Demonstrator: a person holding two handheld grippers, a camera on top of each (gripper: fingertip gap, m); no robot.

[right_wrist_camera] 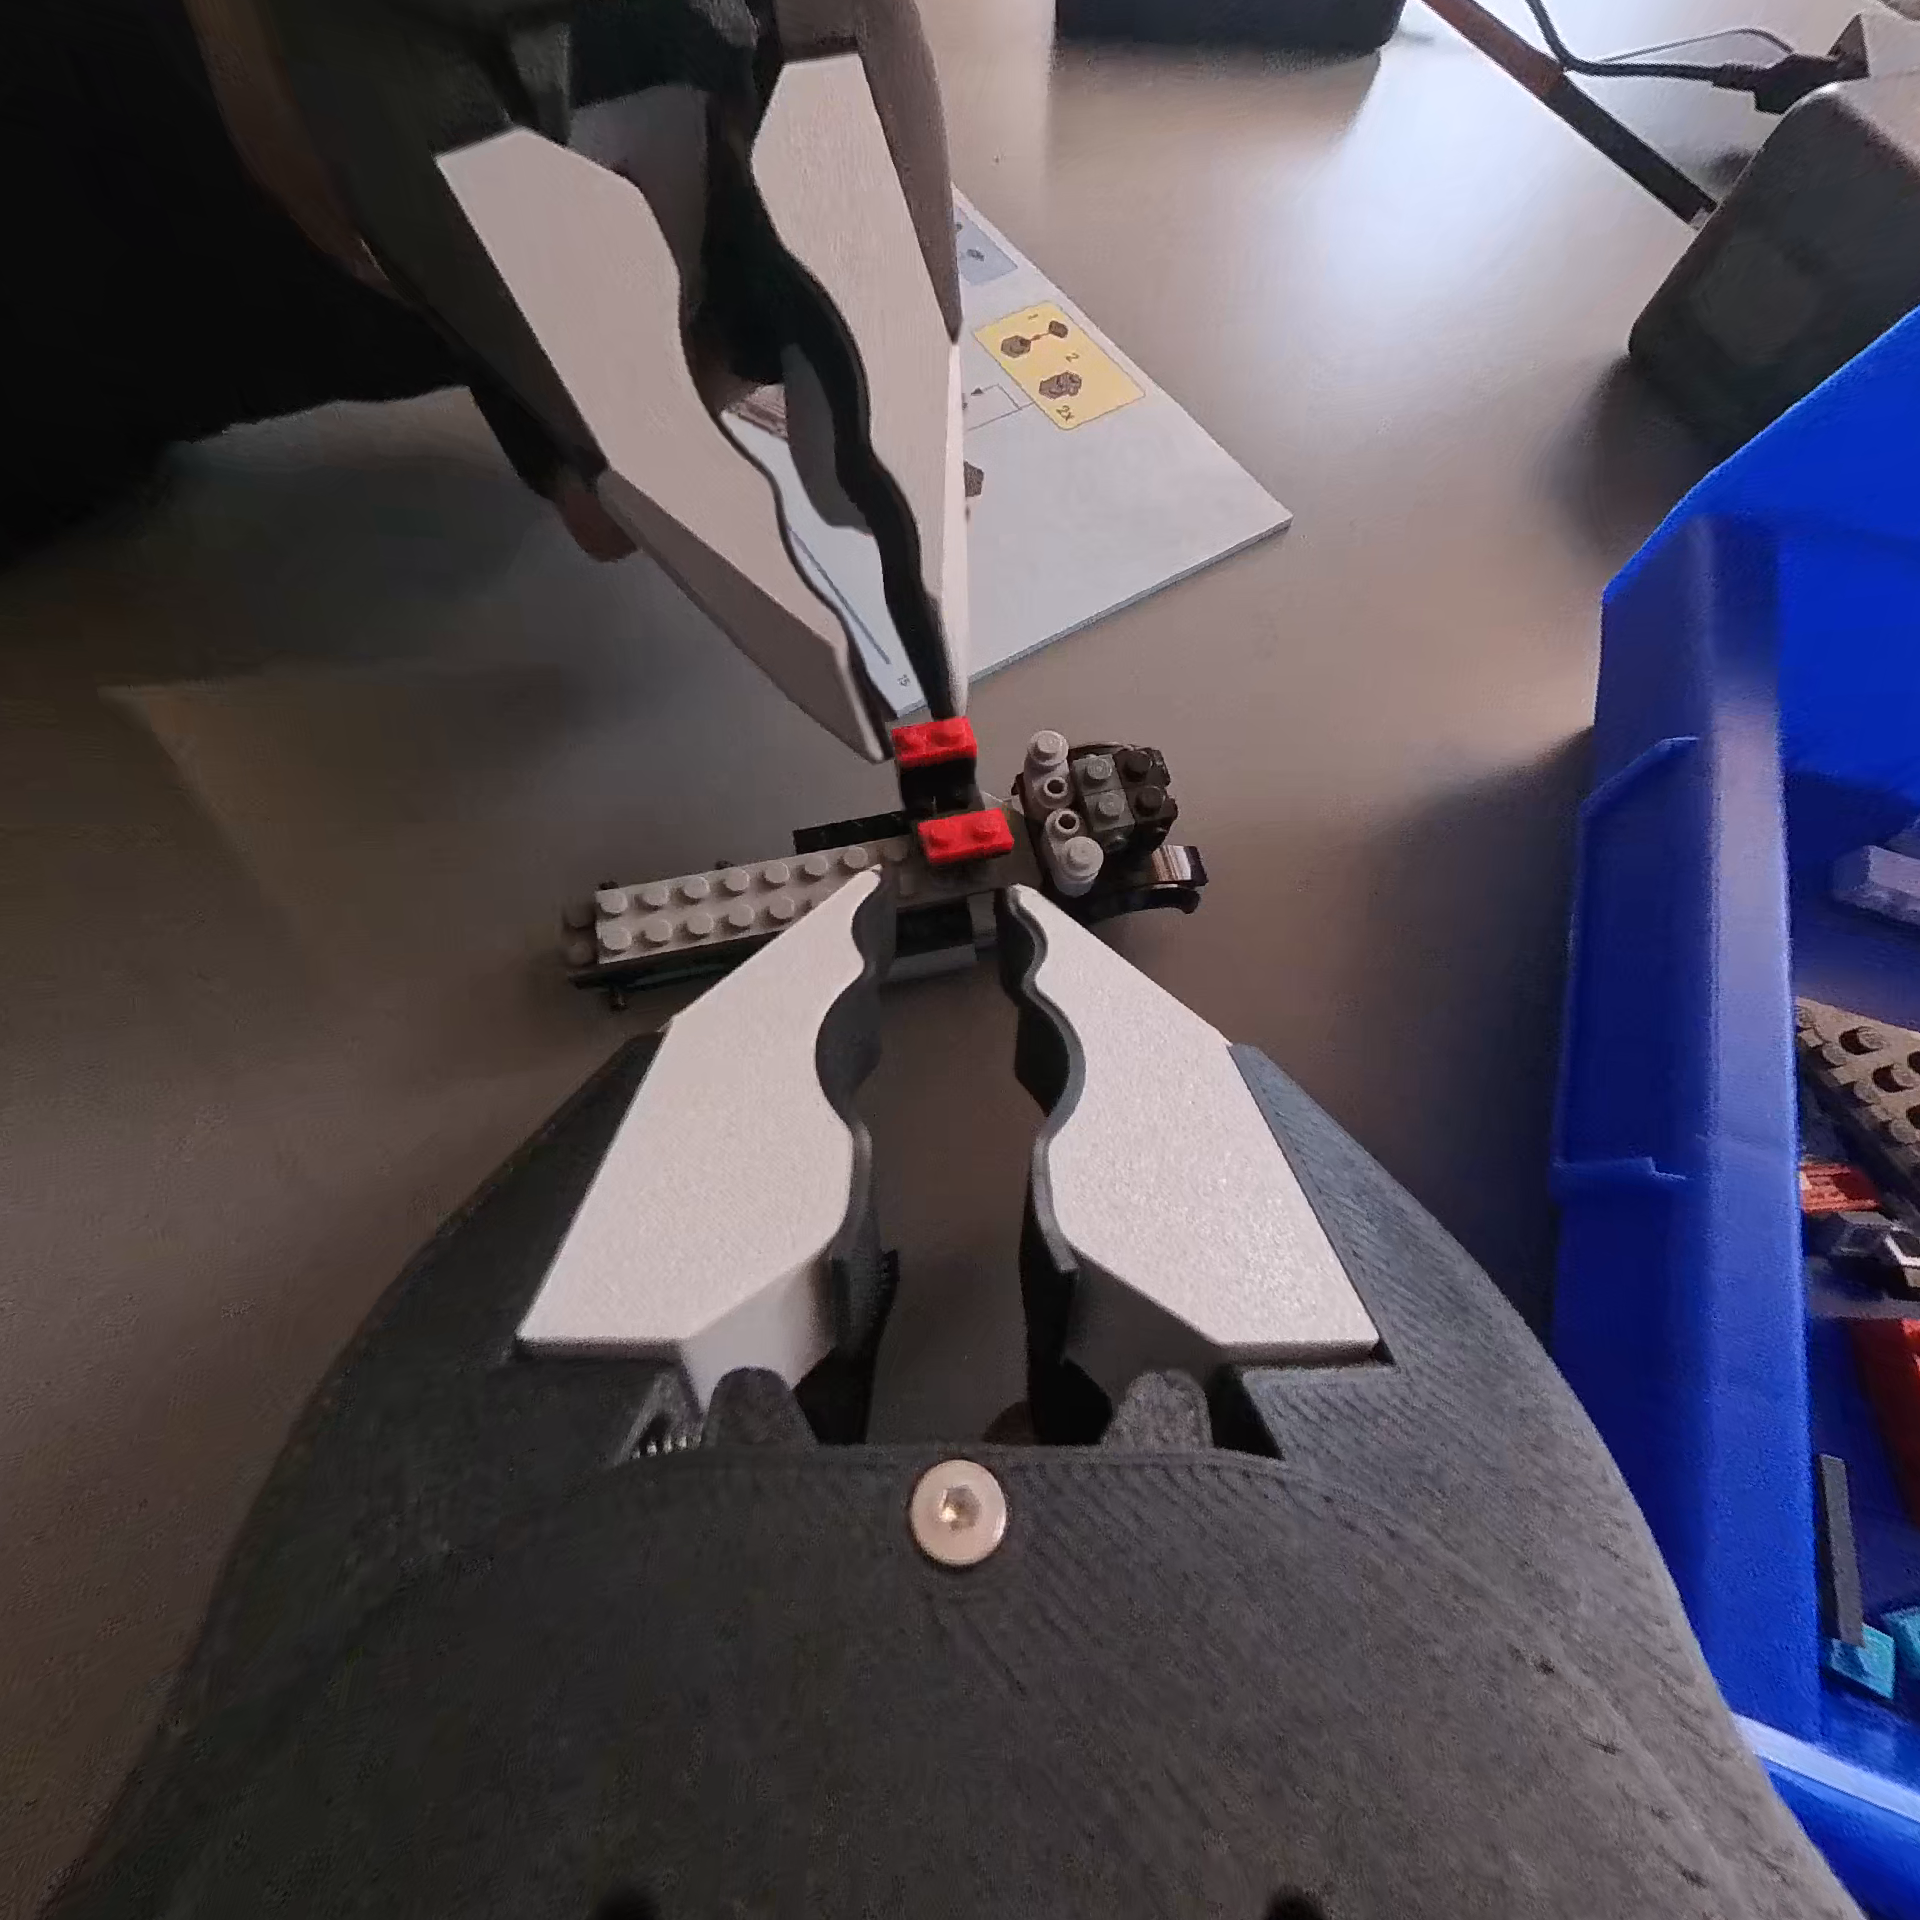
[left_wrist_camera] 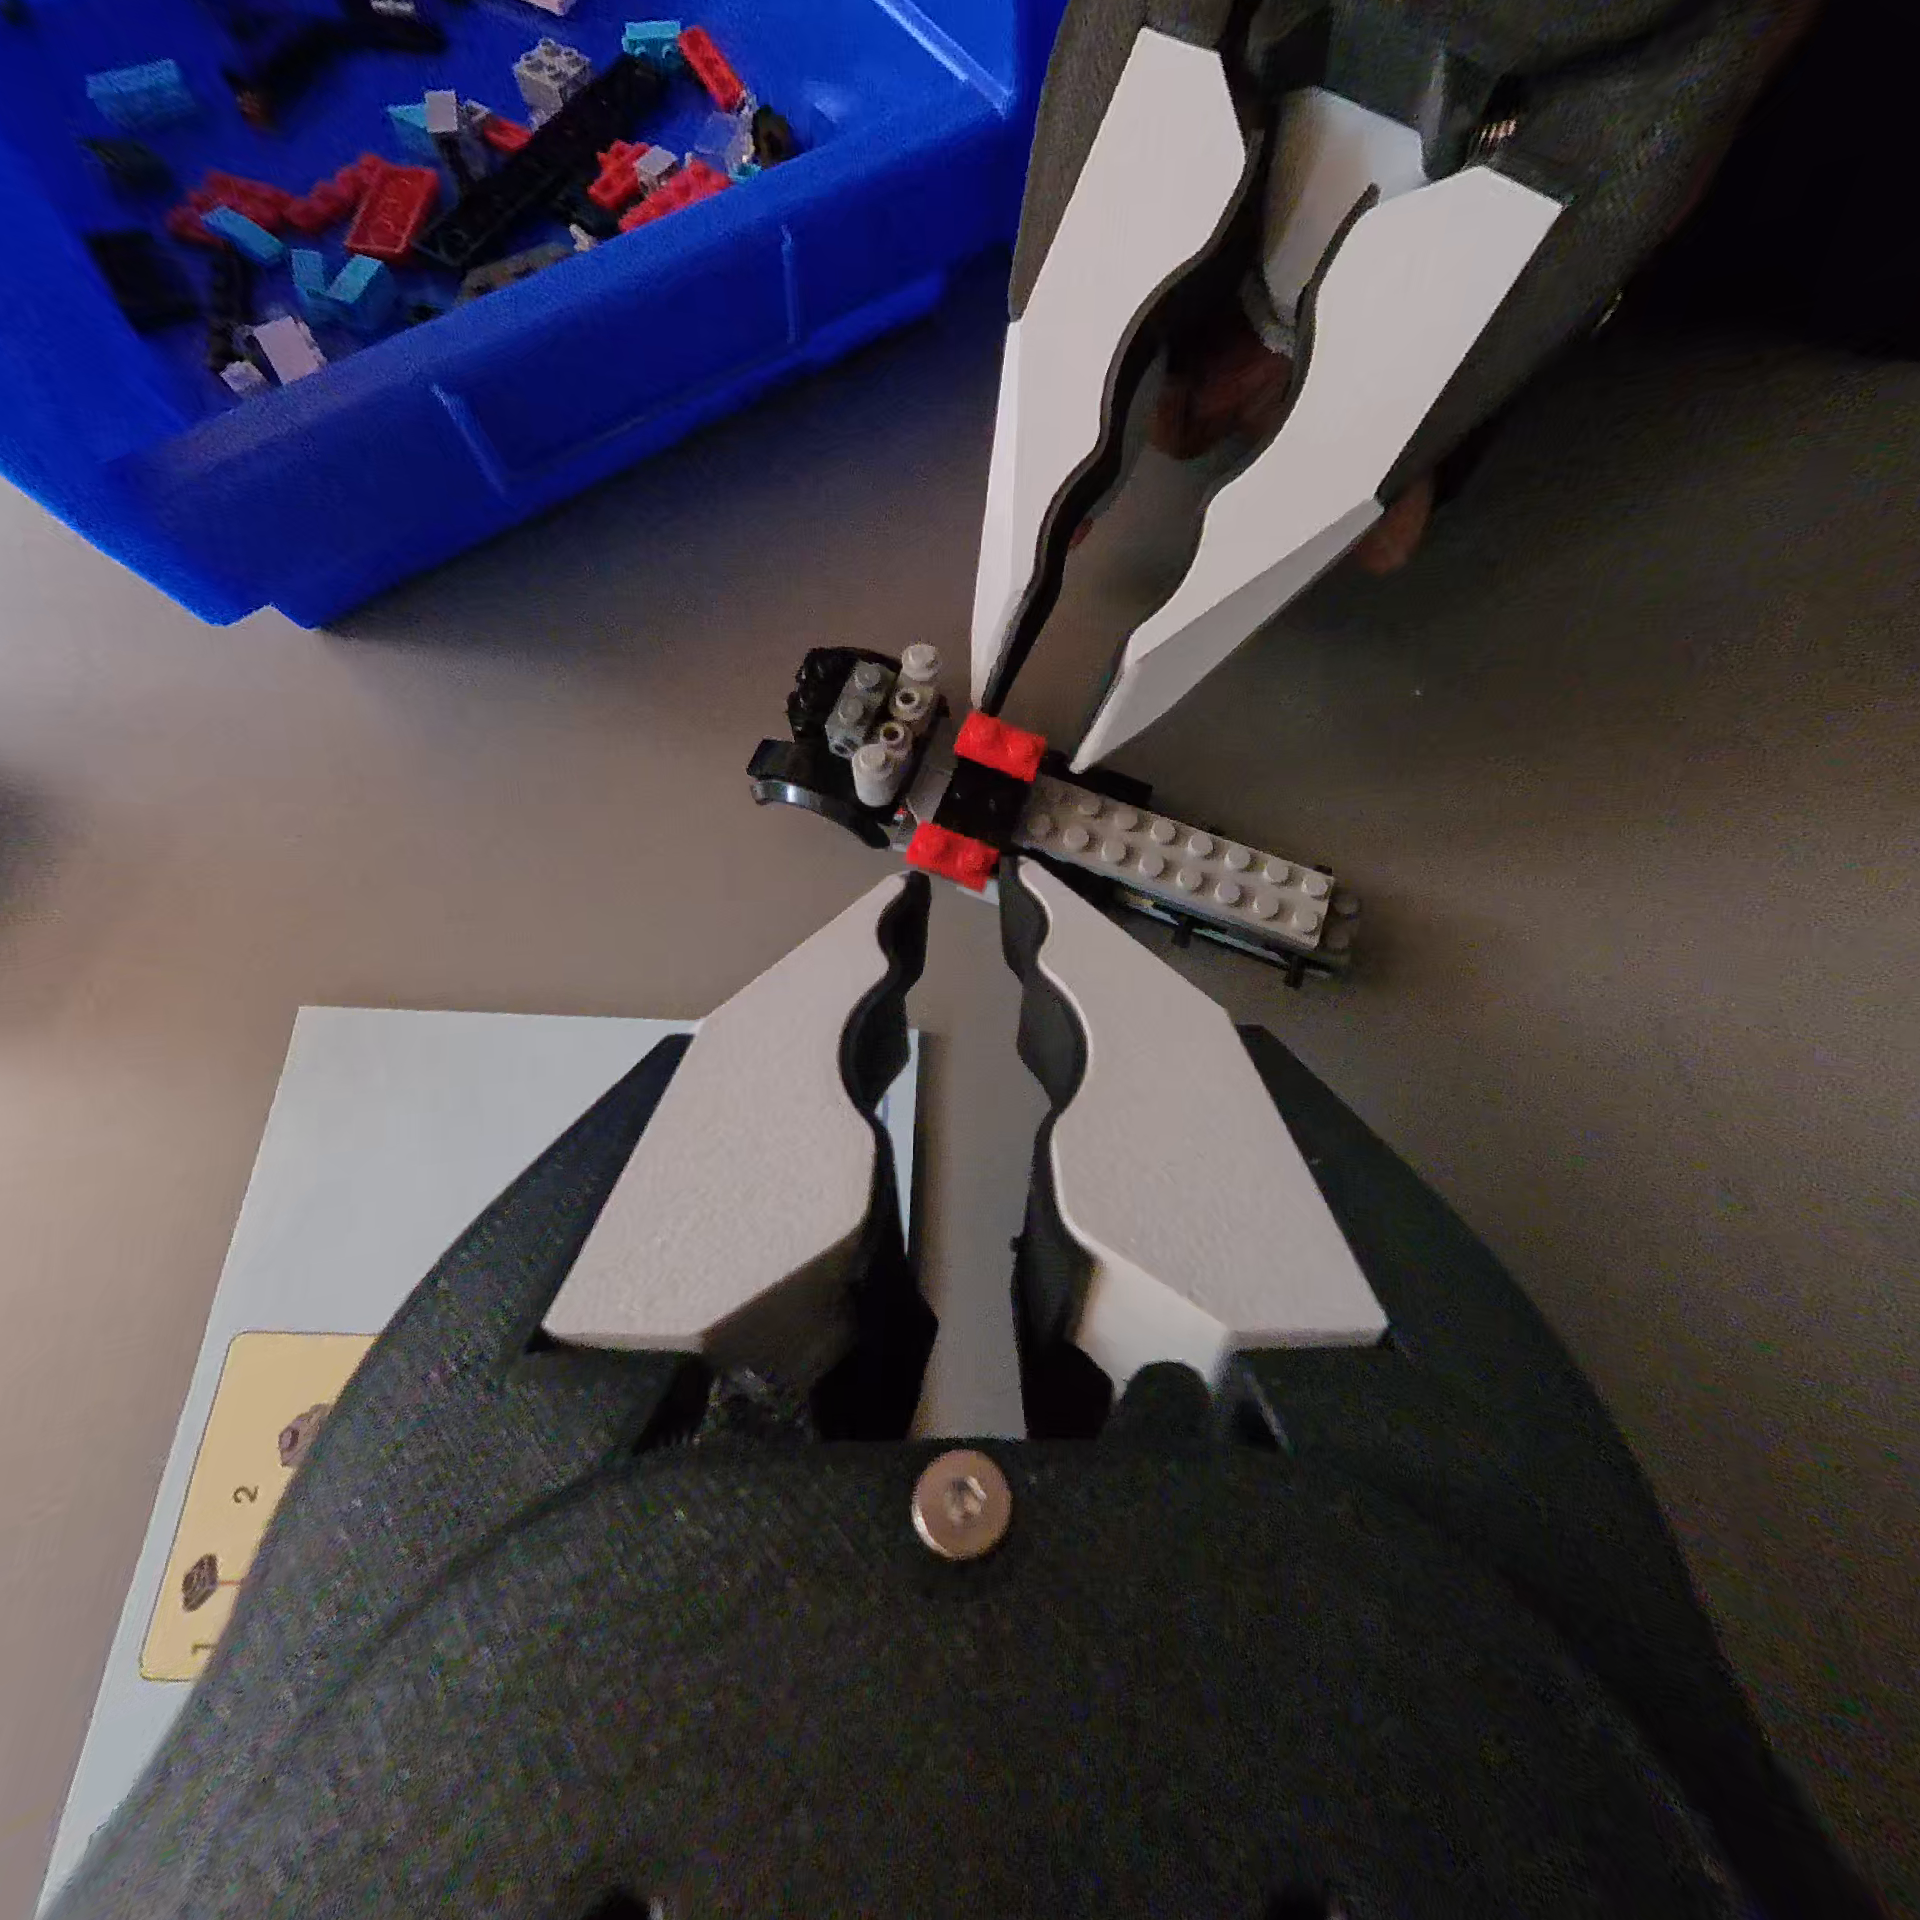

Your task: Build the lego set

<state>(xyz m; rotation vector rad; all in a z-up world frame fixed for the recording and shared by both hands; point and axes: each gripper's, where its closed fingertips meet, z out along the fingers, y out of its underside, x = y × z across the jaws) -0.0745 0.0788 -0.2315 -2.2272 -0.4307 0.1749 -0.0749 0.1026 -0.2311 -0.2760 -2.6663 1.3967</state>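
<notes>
The model [left_wrist_camera: 1039, 821] lies on the table [left_wrist_camera: 1558, 935] between both tools, its long axis crosswise to them. The left tool [left_wrist_camera: 961, 883], narrowly parted and empty, points at the near red plate [left_wrist_camera: 951, 854]; the right tool [right_wrist_camera: 940, 894], equally narrow and empty, reaches in from the far side.

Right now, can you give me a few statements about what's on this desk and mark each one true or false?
1. The lego model lies on the table between both grippers. True.
2. The model carries two red plates. True.
3. The loose bricks sit in a green bin. False: the bin is blue.
4. The instruction booklet lies inside the bin. False: it lies flat on the table.
5. The left gripper and right gripper reach the model from opposite sides. True.
</notes>
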